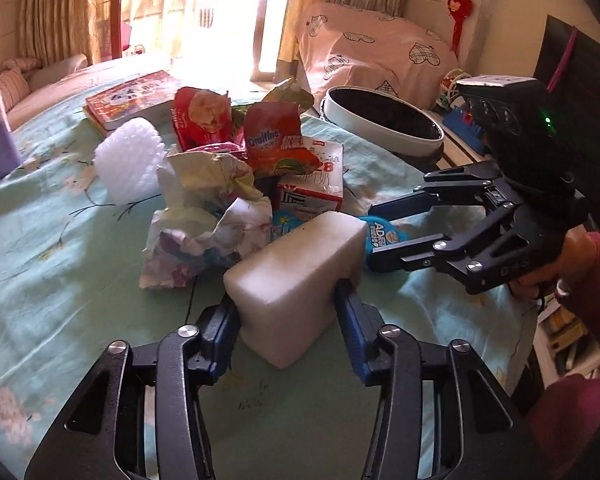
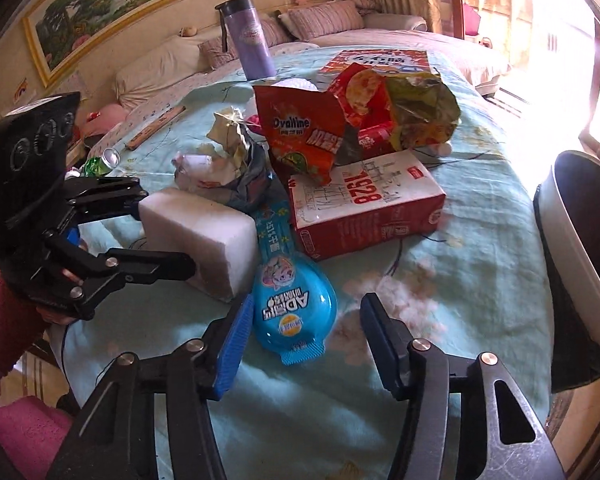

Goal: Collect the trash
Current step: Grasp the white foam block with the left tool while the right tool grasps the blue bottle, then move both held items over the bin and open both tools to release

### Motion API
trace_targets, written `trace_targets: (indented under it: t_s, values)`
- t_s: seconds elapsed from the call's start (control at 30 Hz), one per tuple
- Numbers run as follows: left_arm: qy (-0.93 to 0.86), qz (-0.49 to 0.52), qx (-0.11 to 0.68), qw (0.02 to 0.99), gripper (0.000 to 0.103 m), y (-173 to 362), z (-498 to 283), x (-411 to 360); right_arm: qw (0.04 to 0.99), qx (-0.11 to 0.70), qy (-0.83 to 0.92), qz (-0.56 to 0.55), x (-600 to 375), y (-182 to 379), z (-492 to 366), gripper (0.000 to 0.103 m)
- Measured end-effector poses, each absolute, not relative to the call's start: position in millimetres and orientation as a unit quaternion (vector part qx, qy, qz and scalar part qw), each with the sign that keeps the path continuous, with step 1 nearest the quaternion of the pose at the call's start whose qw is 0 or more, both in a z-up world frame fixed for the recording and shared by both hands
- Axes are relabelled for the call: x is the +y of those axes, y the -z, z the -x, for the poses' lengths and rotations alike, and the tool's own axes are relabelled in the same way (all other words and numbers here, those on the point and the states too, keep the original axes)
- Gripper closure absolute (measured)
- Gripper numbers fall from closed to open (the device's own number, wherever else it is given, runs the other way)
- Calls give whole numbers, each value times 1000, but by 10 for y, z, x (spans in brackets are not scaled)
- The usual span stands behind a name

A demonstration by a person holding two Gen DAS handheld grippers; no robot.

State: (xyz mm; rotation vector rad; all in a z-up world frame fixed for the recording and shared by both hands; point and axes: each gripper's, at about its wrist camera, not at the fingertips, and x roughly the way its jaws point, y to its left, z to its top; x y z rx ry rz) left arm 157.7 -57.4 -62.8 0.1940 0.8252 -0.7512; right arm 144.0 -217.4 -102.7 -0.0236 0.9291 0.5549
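Observation:
A white foam block (image 1: 296, 260) lies on the teal floral cloth, and my left gripper (image 1: 286, 296) is shut on it, a blue pad pressed to each side. In the right wrist view the left gripper (image 2: 167, 231) holds the same block (image 2: 204, 232) from the left. A blue plastic snack cup (image 2: 292, 312) lies flat beside the block. My right gripper (image 2: 309, 300) stands open around it: the left pad is close to its edge and the right pad is clearly apart. In the left wrist view the right gripper (image 1: 374, 238) comes in from the right, over the cup (image 1: 382, 230).
Behind lies a heap of trash: an Ovaltine bag (image 2: 300, 136), a red-and-white carton (image 2: 364, 204), crumpled paper (image 1: 204, 232) and bubble wrap (image 1: 128, 160). A white bin with a black liner (image 2: 560, 232) stands at the table's edge. A purple bottle (image 2: 248, 40) and a book (image 1: 132, 98) sit further back.

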Motion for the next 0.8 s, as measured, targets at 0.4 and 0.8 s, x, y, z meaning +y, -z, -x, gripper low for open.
trace_targets:
  t_s: [0.4, 0.8]
  values:
    - [250, -33, 394, 884, 68, 533, -1234, -286, 865, 437, -245, -7, -2123, 1020, -1317, 67]
    - [276, -33, 378, 883, 68, 398, -997, -791, 891, 402, -173, -117, -2864, 901, -753, 68]
